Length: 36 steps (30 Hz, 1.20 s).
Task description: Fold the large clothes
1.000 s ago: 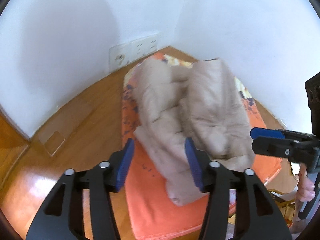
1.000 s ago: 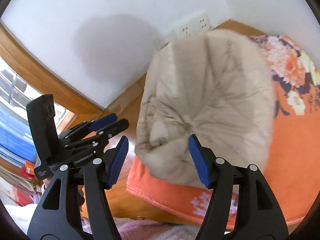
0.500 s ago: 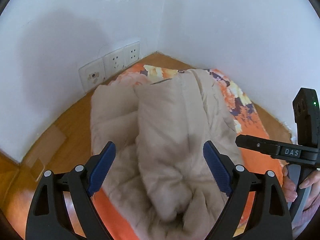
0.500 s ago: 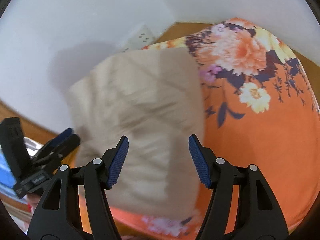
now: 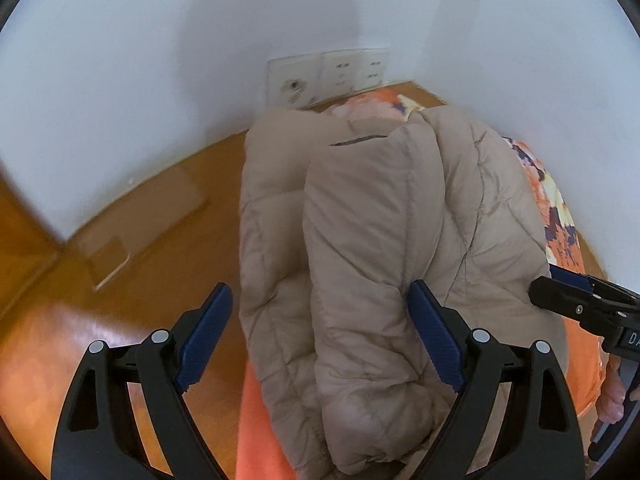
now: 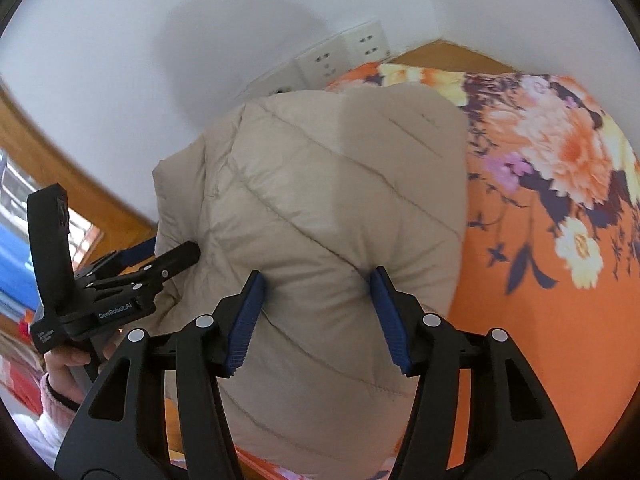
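Note:
A beige quilted jacket (image 5: 380, 220) lies folded into a thick bundle on an orange floral cloth (image 5: 556, 208). My left gripper (image 5: 320, 336) stands wide open over the bundle's near left part. Its right pad is against the fabric and its left pad hangs clear above the wood. In the right wrist view, my right gripper (image 6: 318, 316) is closing on a bulge of the jacket (image 6: 320, 184). Both pads press into the fabric, which puckers at the tips. Each gripper shows in the other's view: the right gripper (image 5: 560, 296) and the left gripper (image 6: 160, 256).
White walls meet in a corner close behind the jacket, with wall sockets (image 5: 328, 76) low on one. The wooden surface (image 5: 160, 240) runs left of the cloth. The floral cloth (image 6: 540, 240) spreads right of the jacket. A hand (image 6: 64, 360) holds the left gripper's handle.
The left gripper opened wider and came down close over the jacket's near end. The right gripper sank onto the jacket and its jaws narrowed around a bulge of fabric.

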Each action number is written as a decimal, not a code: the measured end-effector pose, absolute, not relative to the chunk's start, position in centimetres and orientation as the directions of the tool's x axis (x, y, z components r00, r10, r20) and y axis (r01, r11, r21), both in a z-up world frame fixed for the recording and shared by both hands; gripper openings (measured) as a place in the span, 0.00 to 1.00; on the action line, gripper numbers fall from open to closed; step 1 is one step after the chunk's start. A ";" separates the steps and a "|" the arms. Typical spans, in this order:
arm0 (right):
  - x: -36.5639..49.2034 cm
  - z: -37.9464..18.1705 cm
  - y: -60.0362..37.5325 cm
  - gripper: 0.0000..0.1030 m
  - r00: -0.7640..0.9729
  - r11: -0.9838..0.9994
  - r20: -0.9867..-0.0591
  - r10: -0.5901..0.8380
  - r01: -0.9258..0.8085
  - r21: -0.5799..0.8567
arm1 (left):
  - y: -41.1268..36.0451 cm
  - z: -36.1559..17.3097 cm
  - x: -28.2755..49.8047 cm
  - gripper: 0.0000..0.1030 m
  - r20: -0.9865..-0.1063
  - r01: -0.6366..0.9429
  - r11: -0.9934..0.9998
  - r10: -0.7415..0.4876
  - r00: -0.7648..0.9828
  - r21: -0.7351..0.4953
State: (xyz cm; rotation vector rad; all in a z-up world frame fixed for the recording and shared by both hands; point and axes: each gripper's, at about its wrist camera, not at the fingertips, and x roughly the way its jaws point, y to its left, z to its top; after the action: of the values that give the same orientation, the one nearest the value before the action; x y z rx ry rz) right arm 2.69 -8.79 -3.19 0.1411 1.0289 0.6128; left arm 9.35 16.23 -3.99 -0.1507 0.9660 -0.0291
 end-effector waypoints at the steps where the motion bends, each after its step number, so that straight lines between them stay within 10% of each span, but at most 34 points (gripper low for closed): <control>1: 2.6 -3.3 -8.3 0.55 0.362 0.824 -0.763 0.536 -0.420 0.380 | 16.6 -4.3 9.0 0.84 -0.818 -0.049 0.988 -0.091 0.568 -0.144; 24: 4.1 -8.2 -13.9 0.82 0.252 0.669 -0.620 0.743 -0.272 0.691 | 19.8 -7.4 8.2 0.86 -0.837 -0.120 0.949 -0.192 0.513 -0.291; 29: 5.1 -9.6 -12.3 0.89 0.197 0.602 -0.570 0.797 -0.325 0.729 | 20.2 -7.9 8.3 0.58 -0.768 -0.079 0.879 -0.363 0.528 -0.469; 36: 3.9 -5.9 -13.4 0.49 0.237 0.494 -0.434 0.869 -0.438 0.751 | 19.4 -6.4 7.9 0.40 -0.679 -0.034 0.840 -0.413 0.607 -0.541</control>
State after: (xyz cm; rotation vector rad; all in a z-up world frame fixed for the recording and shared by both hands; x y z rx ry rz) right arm 3.92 -13.39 -5.90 0.5410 0.9530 0.9581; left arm 7.93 19.36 -6.35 -0.5463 0.9022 -0.2325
